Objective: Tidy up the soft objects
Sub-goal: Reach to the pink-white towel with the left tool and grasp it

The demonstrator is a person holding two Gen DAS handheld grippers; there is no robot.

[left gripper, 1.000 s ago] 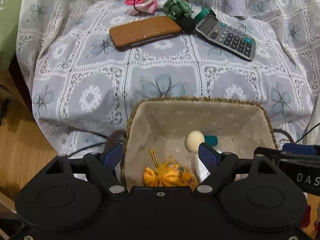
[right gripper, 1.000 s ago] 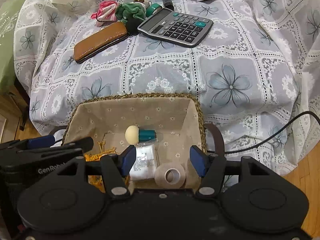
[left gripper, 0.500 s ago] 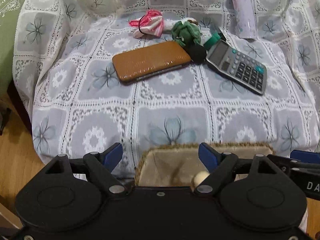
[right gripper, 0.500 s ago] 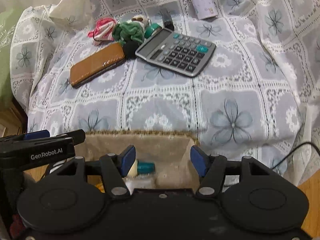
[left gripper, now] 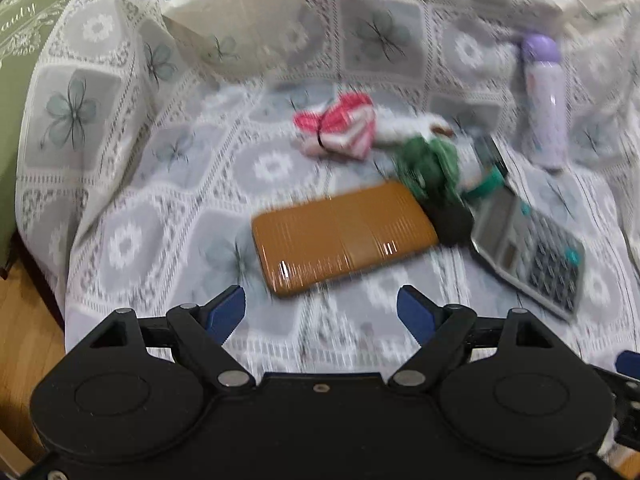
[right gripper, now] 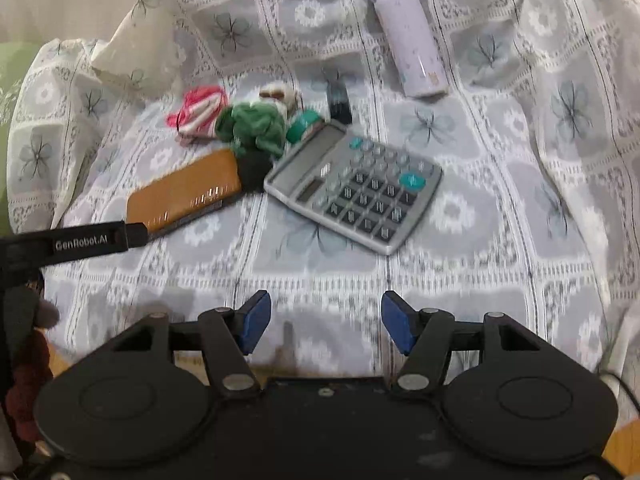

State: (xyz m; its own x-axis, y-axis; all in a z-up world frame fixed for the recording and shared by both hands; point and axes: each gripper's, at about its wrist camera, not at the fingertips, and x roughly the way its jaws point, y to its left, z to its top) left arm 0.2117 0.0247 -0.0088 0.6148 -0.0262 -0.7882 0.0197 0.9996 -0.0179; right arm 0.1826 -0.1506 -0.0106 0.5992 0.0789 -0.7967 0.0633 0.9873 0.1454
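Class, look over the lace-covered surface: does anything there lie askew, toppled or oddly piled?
Yes. The lilac bottle with the purple cap lies on its side at the back. The grey desk calculator sits skewed, its top edge propped on a teal roll, and the green cloth bundle is heaped over the tan leather case corner.

Both wrist cams are looking steeply down from close above the tablecloth (left gripper: 120, 200), both catching the same calculator (right gripper: 354, 186) and brown case (left gripper: 344, 236).

Wooden floor (left gripper: 24, 332), lace-covered furniture (left gripper: 120, 240)
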